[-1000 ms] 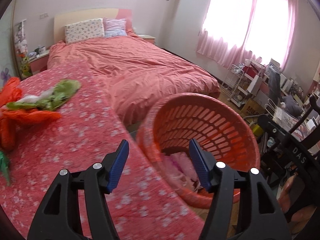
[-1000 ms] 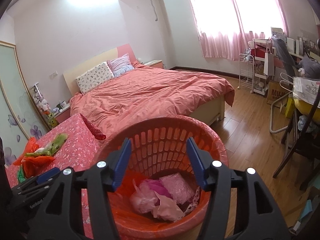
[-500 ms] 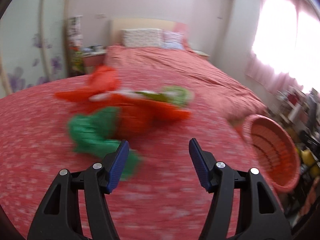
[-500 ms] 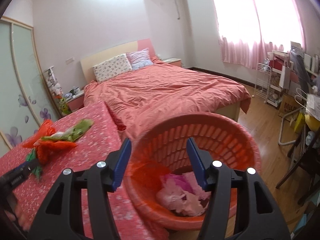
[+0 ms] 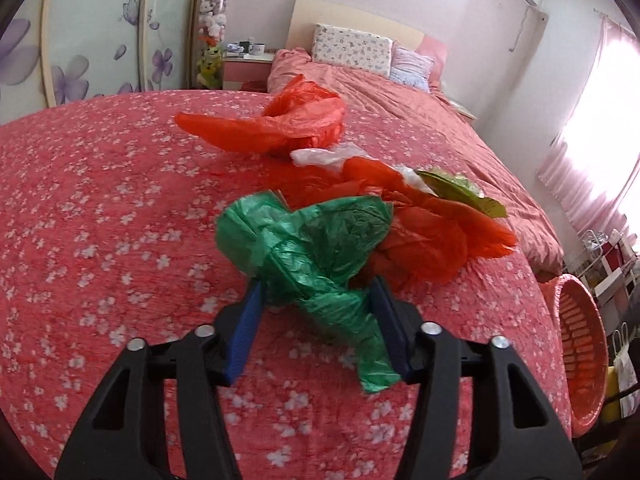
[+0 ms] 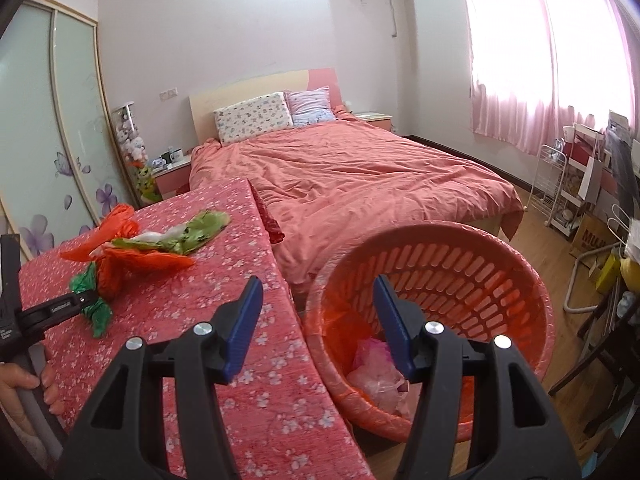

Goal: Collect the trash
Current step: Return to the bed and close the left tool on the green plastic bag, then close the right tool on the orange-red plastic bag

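Mid-table (image 5: 100,208), left tongs (image 5: 316,312) closing around green bag (image 5: 320,252); right tongs (image 6: 318,312) open over table edge.

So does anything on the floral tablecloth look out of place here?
Yes: crumpled plastic bags lie heaped on the tablecloth, a green bag, orange bags and an olive one. The left gripper jaws are closing around the green bag.

Sunlit bedroom (image 6: 240,60) — pink curtains (image 6: 520,80); bed (image 6: 360,176)
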The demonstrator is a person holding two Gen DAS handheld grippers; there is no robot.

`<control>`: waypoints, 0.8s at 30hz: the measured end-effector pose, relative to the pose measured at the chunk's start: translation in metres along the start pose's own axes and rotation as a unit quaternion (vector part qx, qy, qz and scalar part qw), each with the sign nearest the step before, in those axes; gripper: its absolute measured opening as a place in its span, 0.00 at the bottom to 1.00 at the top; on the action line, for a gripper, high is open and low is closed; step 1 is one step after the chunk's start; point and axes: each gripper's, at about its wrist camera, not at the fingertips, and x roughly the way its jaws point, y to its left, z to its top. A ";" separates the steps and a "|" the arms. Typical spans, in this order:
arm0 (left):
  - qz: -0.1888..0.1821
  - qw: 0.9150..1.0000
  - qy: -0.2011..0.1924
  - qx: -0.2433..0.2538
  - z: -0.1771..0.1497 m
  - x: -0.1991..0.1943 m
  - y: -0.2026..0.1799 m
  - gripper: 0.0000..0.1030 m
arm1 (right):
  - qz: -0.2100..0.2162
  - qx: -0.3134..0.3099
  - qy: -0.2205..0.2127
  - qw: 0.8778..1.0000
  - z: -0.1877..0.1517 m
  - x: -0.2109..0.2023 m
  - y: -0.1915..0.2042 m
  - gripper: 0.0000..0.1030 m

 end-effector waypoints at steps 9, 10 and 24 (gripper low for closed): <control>-0.069 0.997 0.011 -0.038 -0.011 0.003 0.003 0.33 | 0.017 -0.020 0.009 1.000 -0.003 0.003 0.025 0.55; -0.068 0.997 0.009 -0.037 -0.011 0.001 0.002 0.32 | 0.018 -0.023 0.008 1.000 -0.003 0.002 0.027 0.55; 0.002 0.998 -0.063 0.010 -0.004 -0.051 0.055 0.28 | 0.064 -0.060 0.013 0.996 0.003 0.013 0.090 0.55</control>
